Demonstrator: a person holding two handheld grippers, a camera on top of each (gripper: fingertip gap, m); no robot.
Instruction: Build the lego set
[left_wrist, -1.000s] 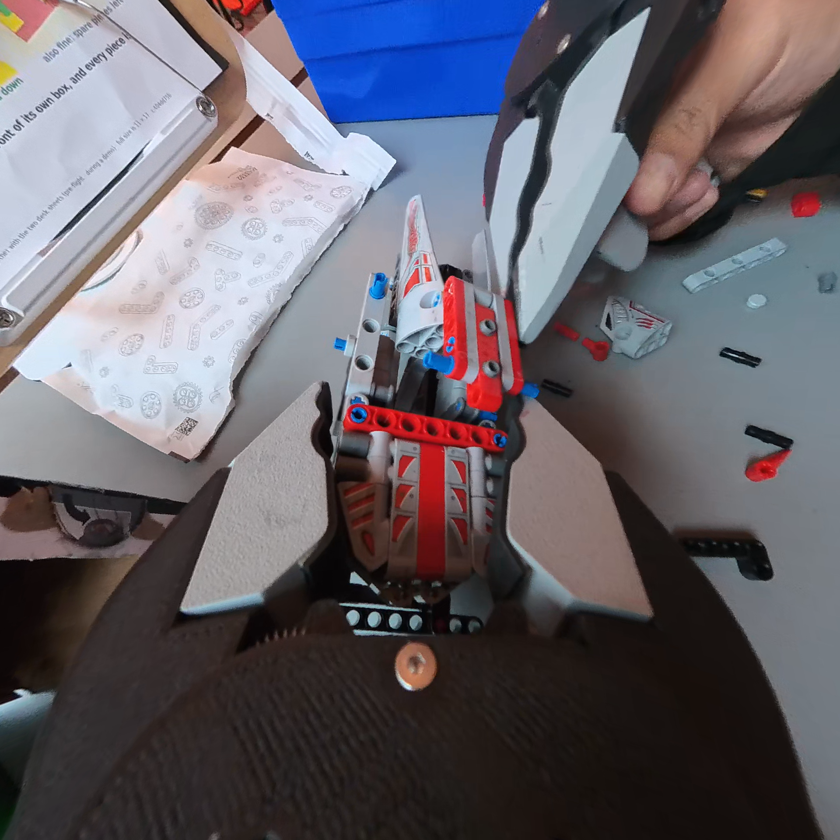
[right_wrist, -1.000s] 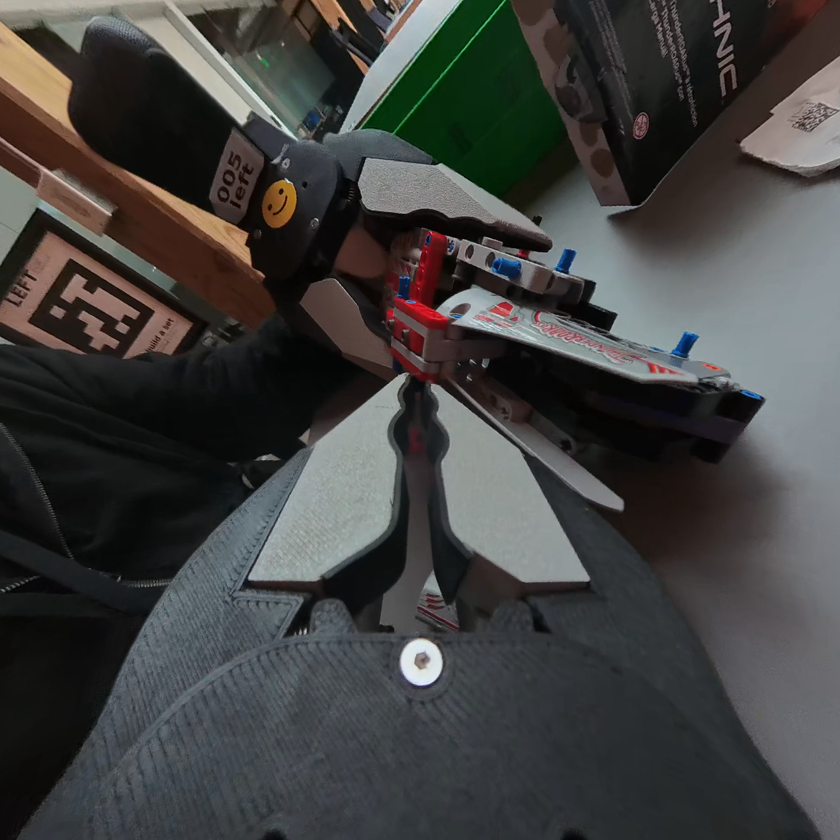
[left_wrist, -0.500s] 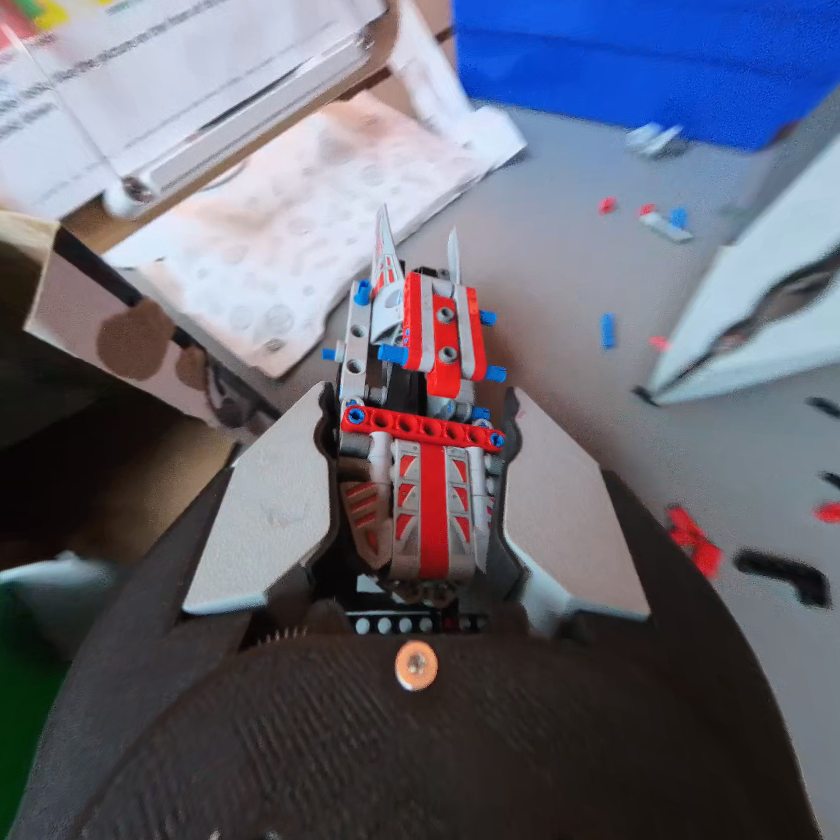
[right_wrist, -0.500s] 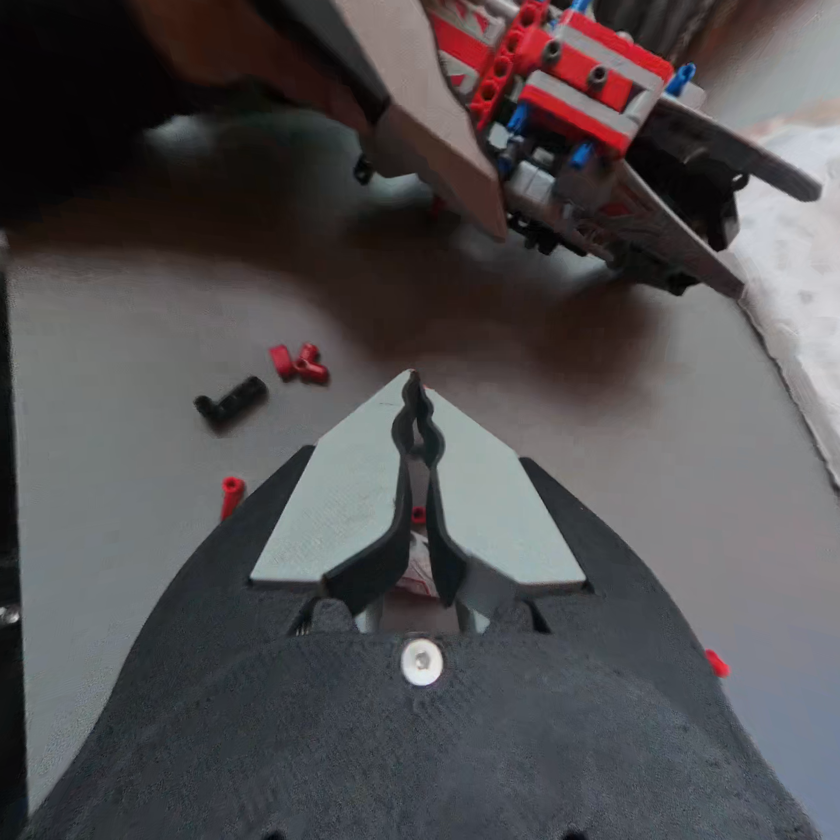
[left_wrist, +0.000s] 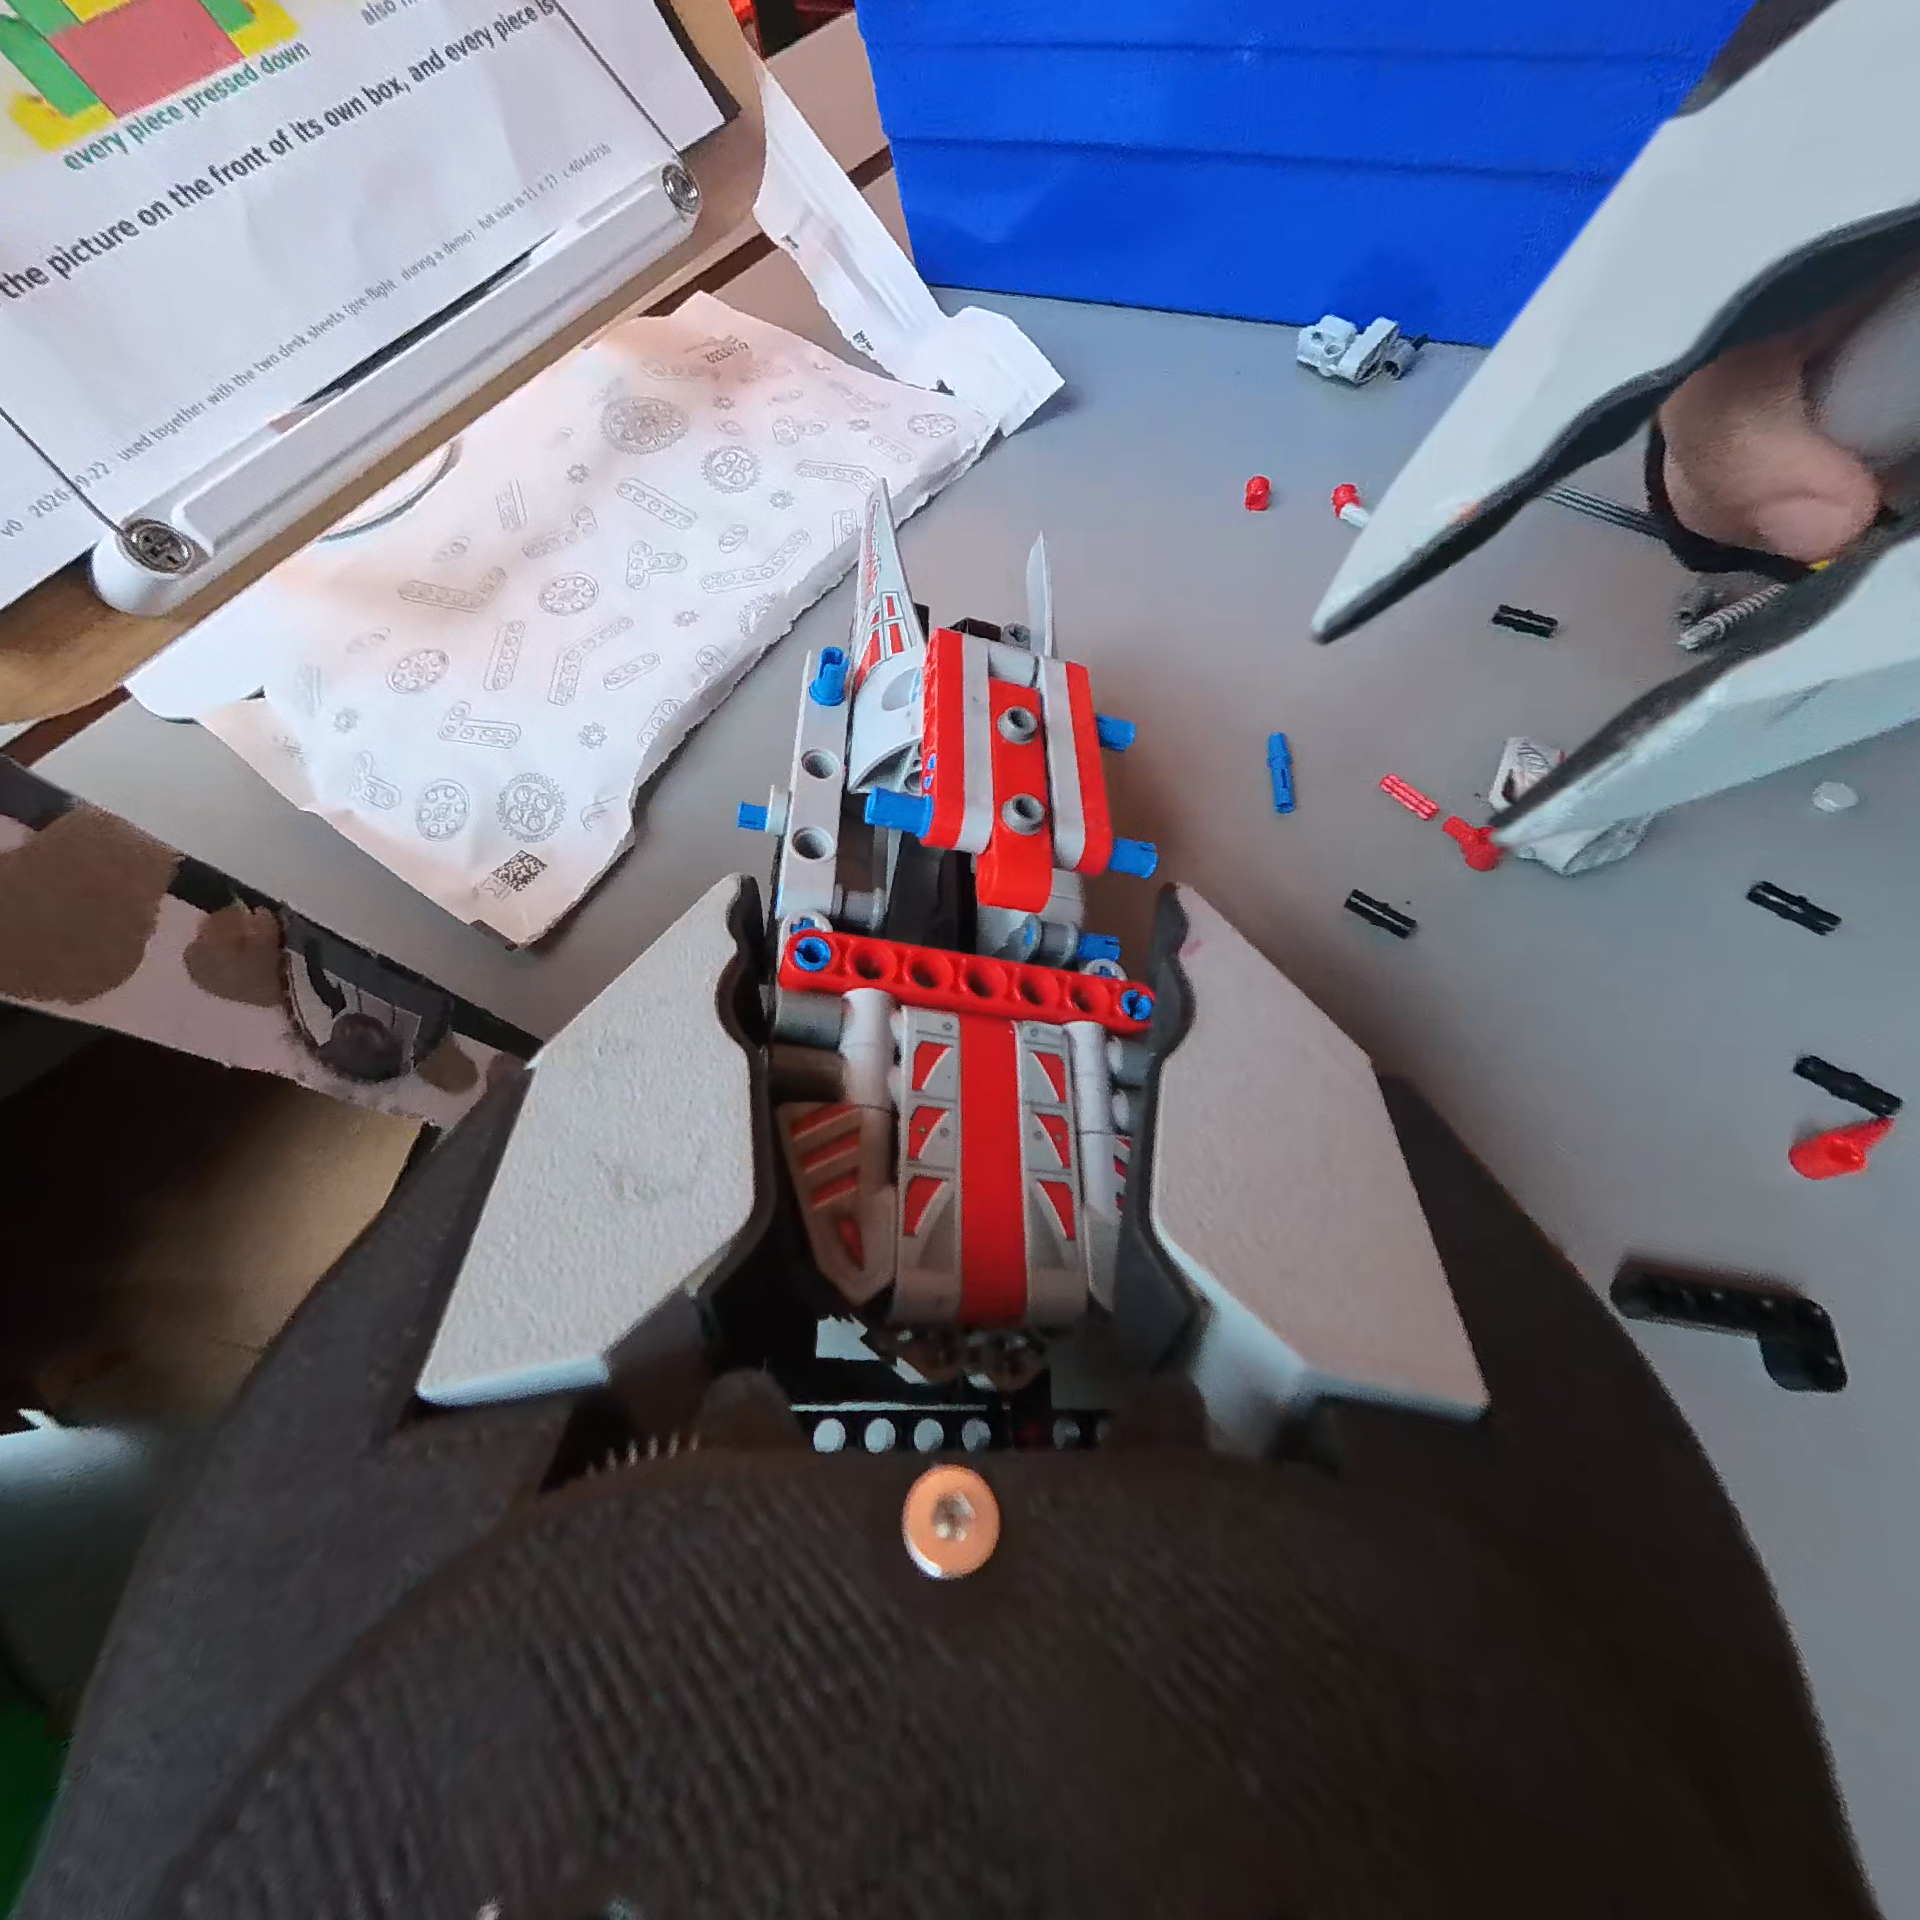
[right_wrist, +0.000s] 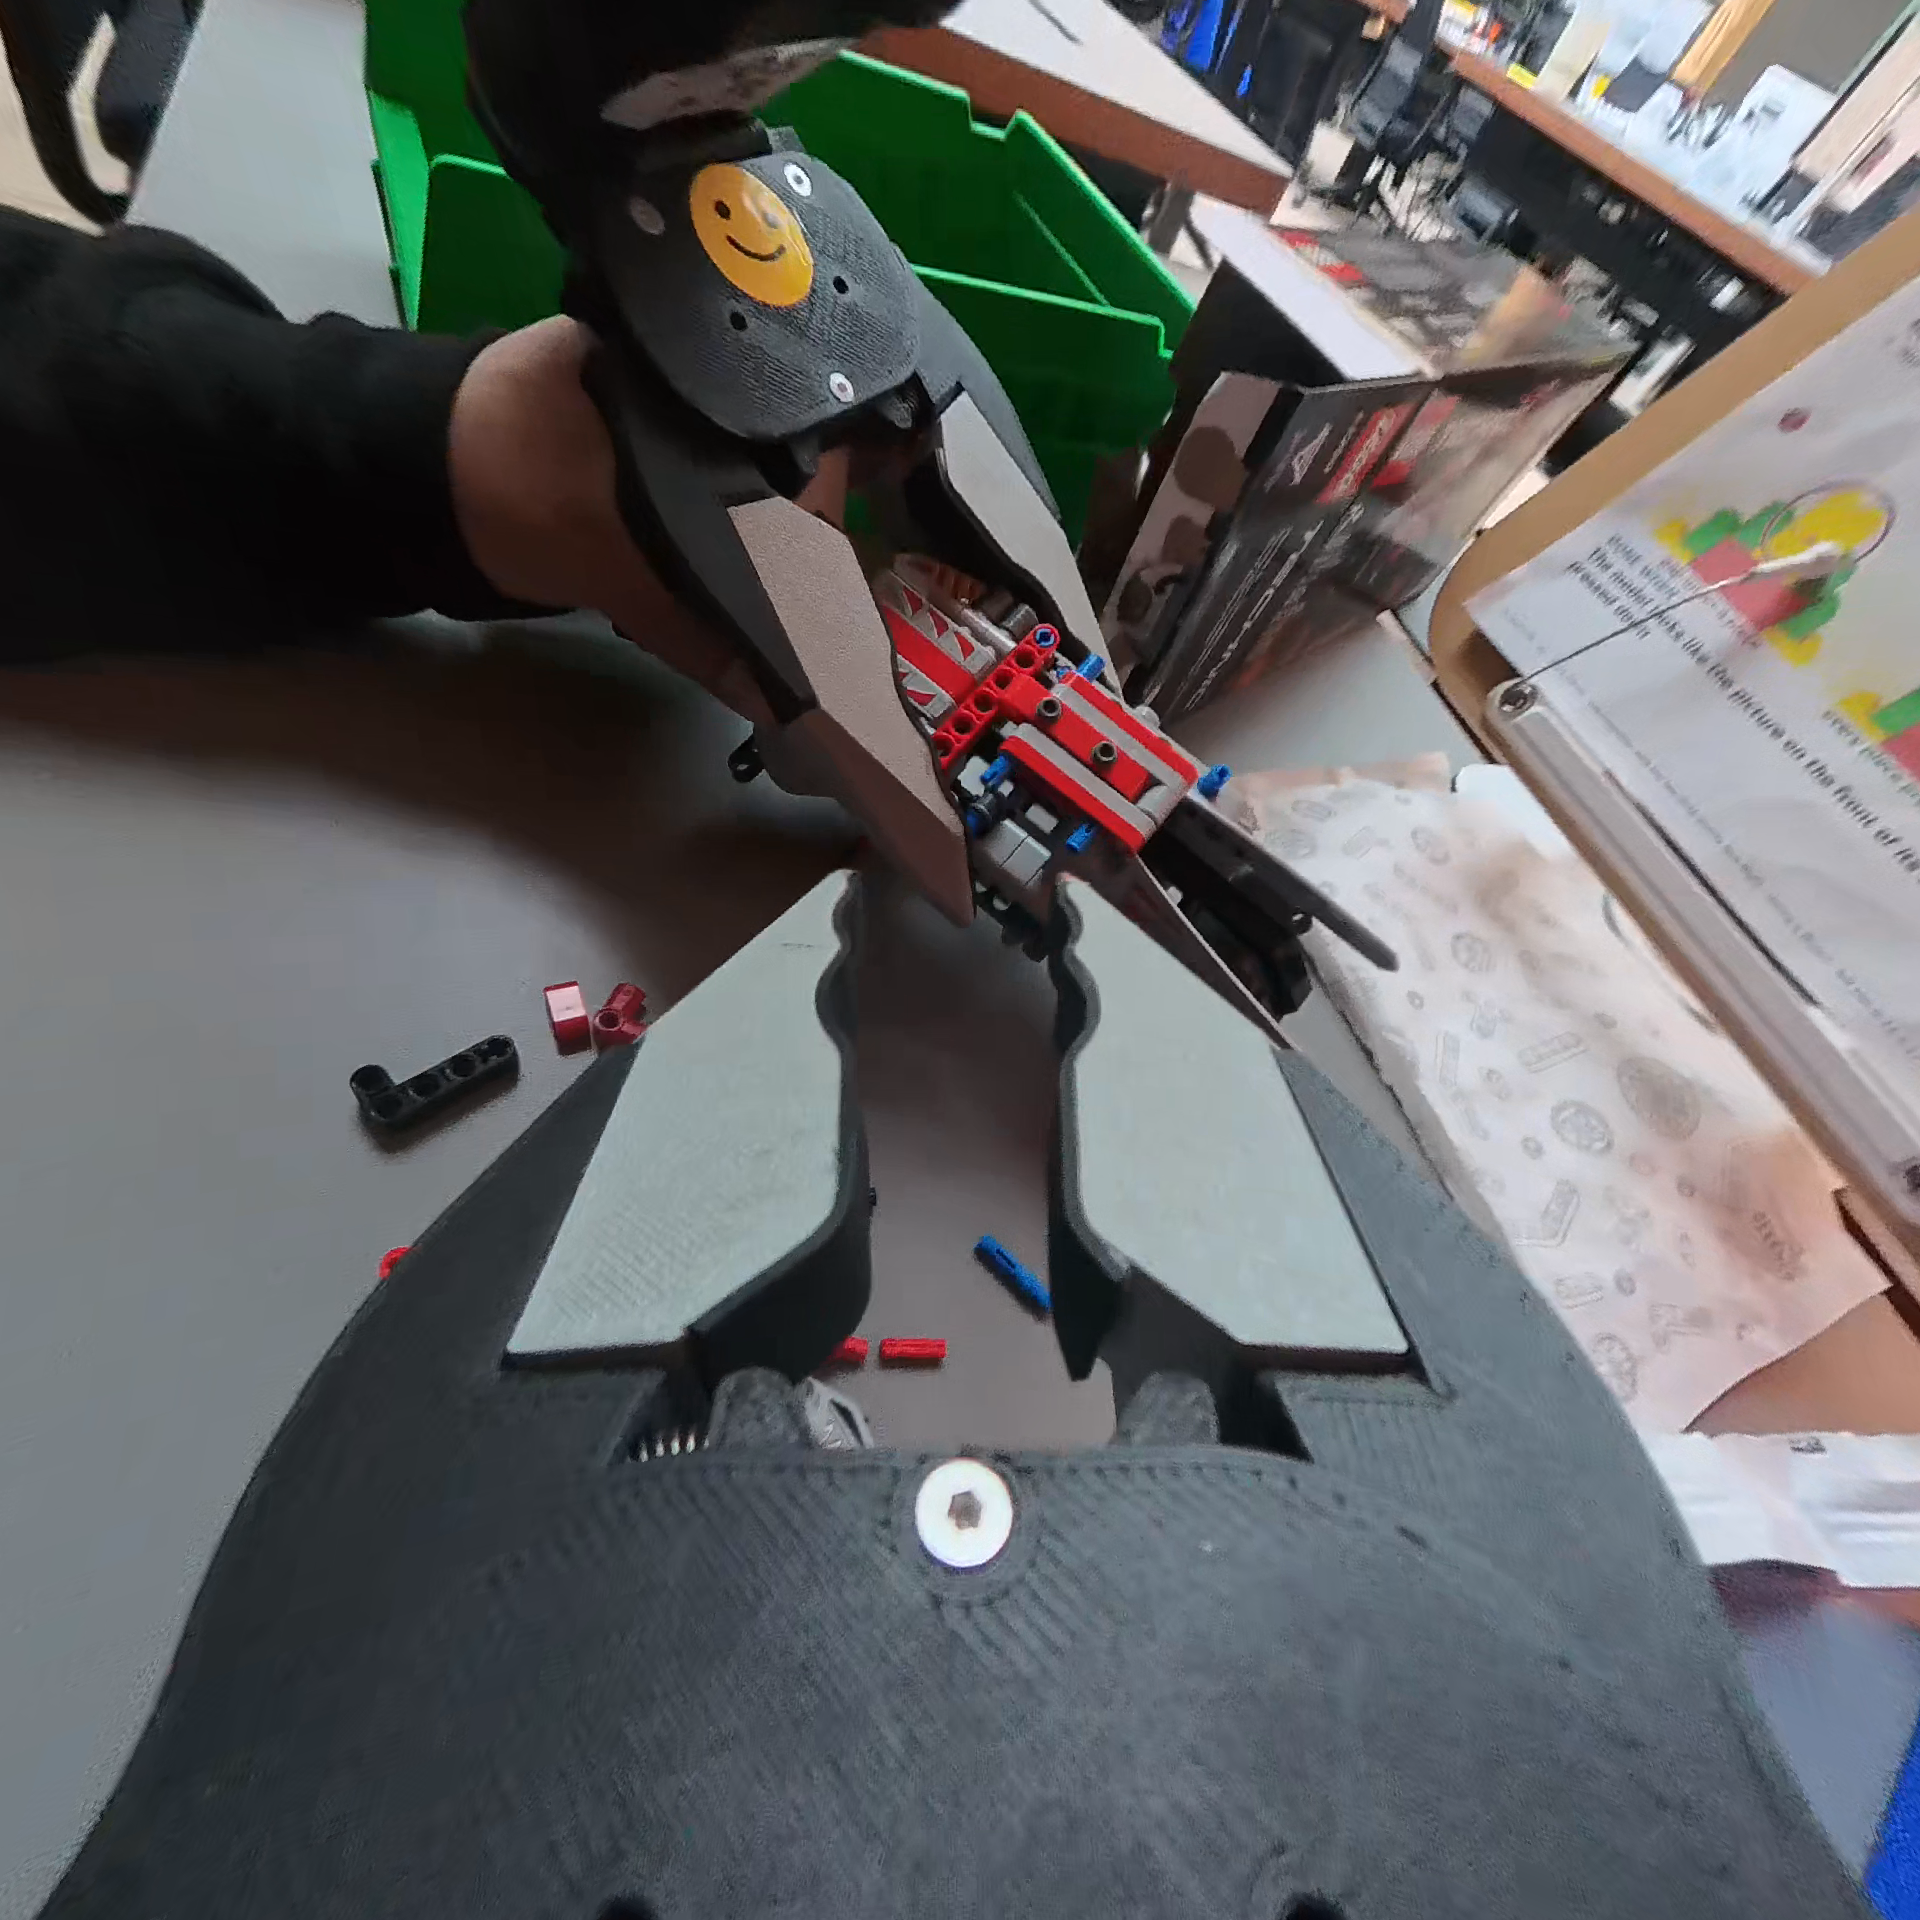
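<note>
Here, left wrist view: the left gripper (left_wrist: 961, 997) sits frame centre, clamped on the red-and-grey lego model (left_wrist: 966, 935), nose pointing up-frame above the grey table (left_wrist: 1195, 520). Shown only here: blue bin (left_wrist: 1247, 156) at top, loose pins at right. The right gripper (left_wrist: 1496, 831) enters from upper right, tips by a red pin (left_wrist: 1467, 837).

Right wrist view: right gripper (right_wrist: 951, 956) jaws apart, holding nothing. Shown only here: green bin (right_wrist: 987, 239), black angled beam (right_wrist: 431, 1081), the hand (right_wrist: 540, 488) gripping the left tool, angled down-right.

Lego model (left_wrist: 966, 1049): rear end buried between left gripper (left_wrist: 956, 935) fingers, underside unseen. Blue bin (left_wrist: 1247, 156) cut by top edge. Grey piece (left_wrist: 1351, 348) beside it too small to identify.
</note>
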